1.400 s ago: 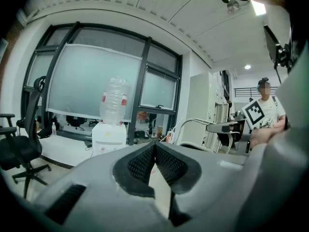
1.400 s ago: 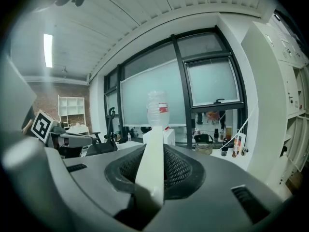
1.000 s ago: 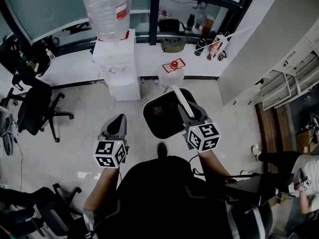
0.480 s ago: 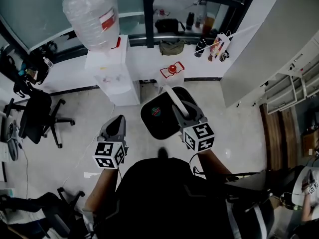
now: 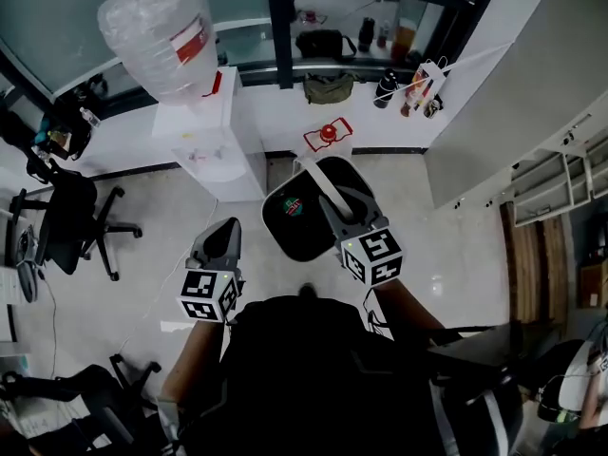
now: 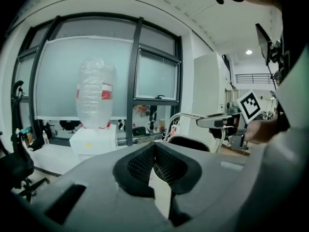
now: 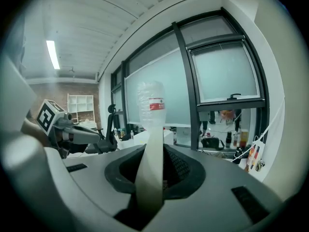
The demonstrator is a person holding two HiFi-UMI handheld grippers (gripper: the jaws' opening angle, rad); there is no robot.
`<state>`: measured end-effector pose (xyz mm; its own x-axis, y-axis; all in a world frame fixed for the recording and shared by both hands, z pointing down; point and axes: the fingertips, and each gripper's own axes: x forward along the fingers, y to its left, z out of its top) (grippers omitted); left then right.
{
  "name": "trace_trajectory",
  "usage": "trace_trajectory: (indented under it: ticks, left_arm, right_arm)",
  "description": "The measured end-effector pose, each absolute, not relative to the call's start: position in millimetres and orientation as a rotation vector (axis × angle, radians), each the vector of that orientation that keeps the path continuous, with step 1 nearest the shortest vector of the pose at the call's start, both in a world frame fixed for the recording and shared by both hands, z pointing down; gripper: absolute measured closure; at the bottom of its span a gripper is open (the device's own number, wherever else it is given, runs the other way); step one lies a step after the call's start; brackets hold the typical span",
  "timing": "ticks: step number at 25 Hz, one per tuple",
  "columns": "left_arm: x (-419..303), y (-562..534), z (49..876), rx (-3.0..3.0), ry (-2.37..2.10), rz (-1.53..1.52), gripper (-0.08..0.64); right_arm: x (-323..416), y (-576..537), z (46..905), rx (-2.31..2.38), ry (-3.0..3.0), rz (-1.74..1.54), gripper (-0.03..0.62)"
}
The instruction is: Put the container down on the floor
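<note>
My right claw [image 5: 338,205] is clamped on the white handle [image 5: 319,180], with the black container [image 5: 290,224] hanging at my 12 o'clock above the floor [image 5: 456,245] and my left claw [image 5: 221,236] closed on nothing; the risk is the thin handle slipping through the pinch so the container drops.

Container [image 5: 285,236] in right hand-held gripper [image 5: 346,215], just right of water dispenser [image 5: 204,145], before the counter [image 5: 275,103]; office chair [image 5: 66,221] far left

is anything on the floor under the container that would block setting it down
Nothing visible does. The container hangs by its white handle from the right gripper over bare floor. The water dispenser stands close on its left, not beneath it.
</note>
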<state>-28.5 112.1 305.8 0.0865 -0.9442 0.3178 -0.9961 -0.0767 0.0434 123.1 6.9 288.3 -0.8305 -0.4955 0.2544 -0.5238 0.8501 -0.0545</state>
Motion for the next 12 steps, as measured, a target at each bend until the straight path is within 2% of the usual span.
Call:
trace_trajectory:
  ticks: [12]
  left_arm:
    - [-70, 63, 308, 2.135, -1.942, 0.244, 0.548]
  right_arm:
    - [83, -28, 302, 0.797, -2.758, 0.145, 0.508]
